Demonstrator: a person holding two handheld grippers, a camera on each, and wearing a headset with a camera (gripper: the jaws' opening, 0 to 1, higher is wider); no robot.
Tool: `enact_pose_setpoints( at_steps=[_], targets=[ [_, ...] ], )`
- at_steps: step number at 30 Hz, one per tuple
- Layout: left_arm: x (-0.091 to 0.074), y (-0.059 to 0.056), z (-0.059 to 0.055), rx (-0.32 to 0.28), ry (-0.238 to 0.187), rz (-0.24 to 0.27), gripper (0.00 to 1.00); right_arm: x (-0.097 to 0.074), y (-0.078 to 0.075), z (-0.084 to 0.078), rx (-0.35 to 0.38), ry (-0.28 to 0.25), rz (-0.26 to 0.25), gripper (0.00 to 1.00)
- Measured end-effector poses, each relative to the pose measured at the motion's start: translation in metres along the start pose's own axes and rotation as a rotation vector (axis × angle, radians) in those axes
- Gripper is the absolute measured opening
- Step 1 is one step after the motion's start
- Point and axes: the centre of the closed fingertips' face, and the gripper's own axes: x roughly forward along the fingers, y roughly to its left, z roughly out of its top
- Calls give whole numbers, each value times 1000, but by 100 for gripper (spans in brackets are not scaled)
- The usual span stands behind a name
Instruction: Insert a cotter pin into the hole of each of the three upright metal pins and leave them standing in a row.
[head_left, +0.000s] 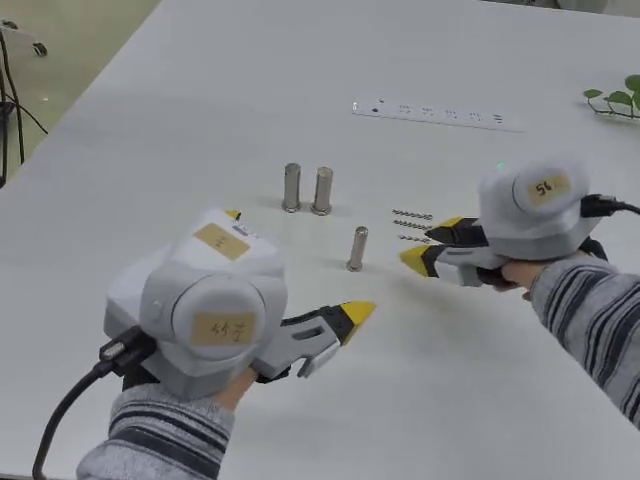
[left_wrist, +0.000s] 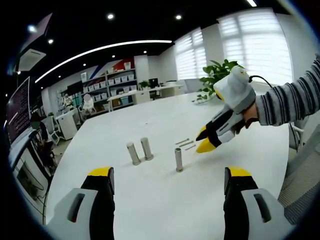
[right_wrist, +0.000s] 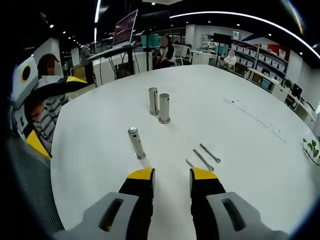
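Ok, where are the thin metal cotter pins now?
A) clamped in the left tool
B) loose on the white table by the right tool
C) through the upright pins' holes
B: the thin metal cotter pins lie flat on the white table just ahead of the right tool.

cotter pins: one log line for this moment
metal pins: three upright, two together, one apart | cotter pins: loose on table | left gripper: open, empty | right gripper: open, empty, near cotter pins

White table (head_left: 200, 110), three upright metal pins (head_left: 322, 190), cotter pins (head_left: 412, 225) lying nearby, power strip (head_left: 436, 114) farther back
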Motion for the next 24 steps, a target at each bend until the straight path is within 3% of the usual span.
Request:
enact_pose_setpoints(
  at_steps=[13, 20, 24],
  targets=[
    [-1, 5, -2, -4, 9, 12, 89, 11, -21, 0, -44, 121, 71, 17],
    [-2, 3, -4, -10, 16, 2, 86, 22, -27, -12, -96, 201, 116, 13],
    [-2, 2, -5, -12, 20, -2, 86, 26, -30, -17, -102, 231, 116, 12]
  ],
)
